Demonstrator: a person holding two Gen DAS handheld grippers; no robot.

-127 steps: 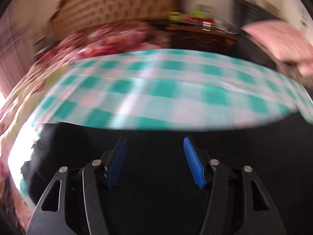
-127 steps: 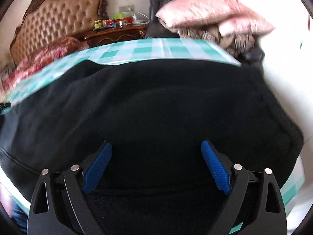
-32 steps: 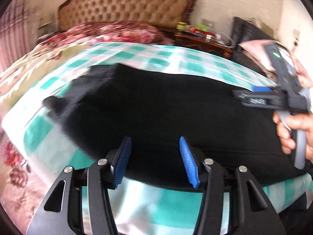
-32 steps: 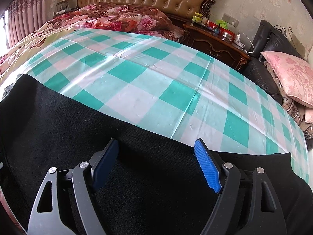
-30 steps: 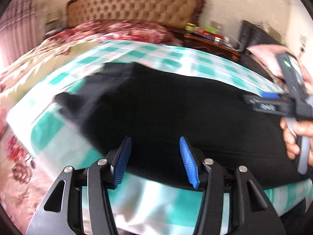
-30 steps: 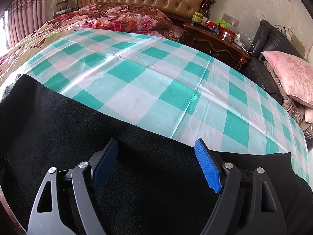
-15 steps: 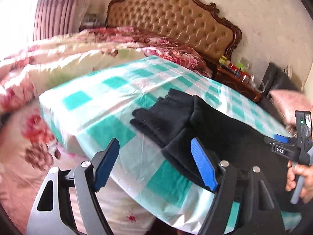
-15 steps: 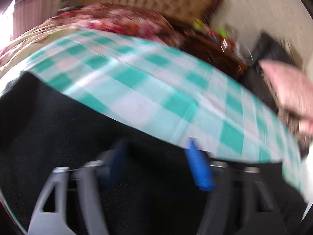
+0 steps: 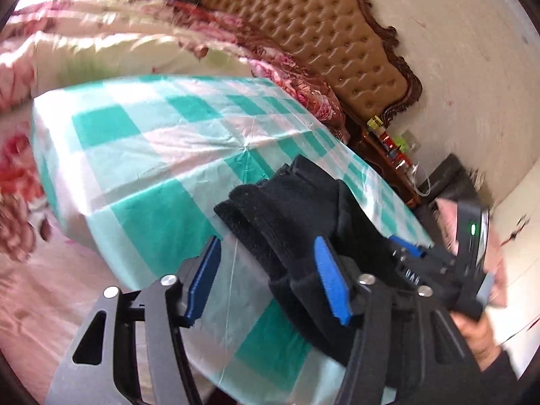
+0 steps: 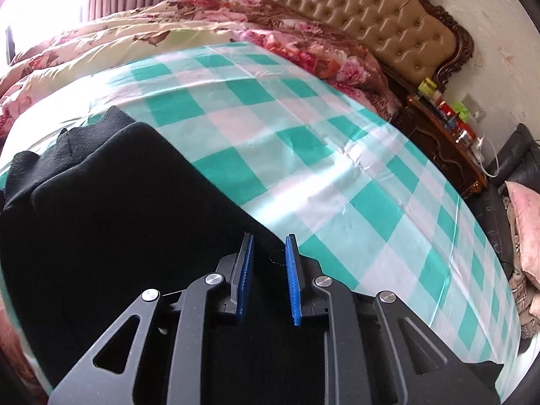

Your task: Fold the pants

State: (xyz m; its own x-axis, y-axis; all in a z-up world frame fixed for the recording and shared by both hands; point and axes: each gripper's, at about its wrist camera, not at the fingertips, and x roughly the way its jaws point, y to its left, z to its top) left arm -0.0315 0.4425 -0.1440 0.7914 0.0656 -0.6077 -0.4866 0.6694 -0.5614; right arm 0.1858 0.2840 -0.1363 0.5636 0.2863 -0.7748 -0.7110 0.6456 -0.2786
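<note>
Black pants (image 9: 287, 209) lie on a green-and-white checked cloth (image 9: 152, 155), their leg ends bunched toward my left gripper (image 9: 266, 280). Its jaws are closing. The leg end's near edge sits by the right pad (image 9: 332, 283), and neither pad presses on it. Close on the right, a hand (image 9: 479, 337) holds my right gripper (image 9: 418, 270) over the pants. In the right wrist view the pants (image 10: 118, 219) fill the lower left. My right gripper (image 10: 268, 270) hangs over their far edge, its jaws closing to a narrow gap with flat black fabric showing below.
The checked cloth (image 10: 303, 135) spreads far and right of the pants. A floral quilt (image 10: 303, 44) and a tufted headboard (image 10: 388, 17) lie behind. At the right stand a dark nightstand (image 10: 438, 141) with small items, a black chair and a pink pillow (image 10: 526, 209).
The left view has swung left onto the pants' leg ends, and its jaws widened, then narrowed. The right gripper slid left along the pants' far edge while its jaws drew almost together.
</note>
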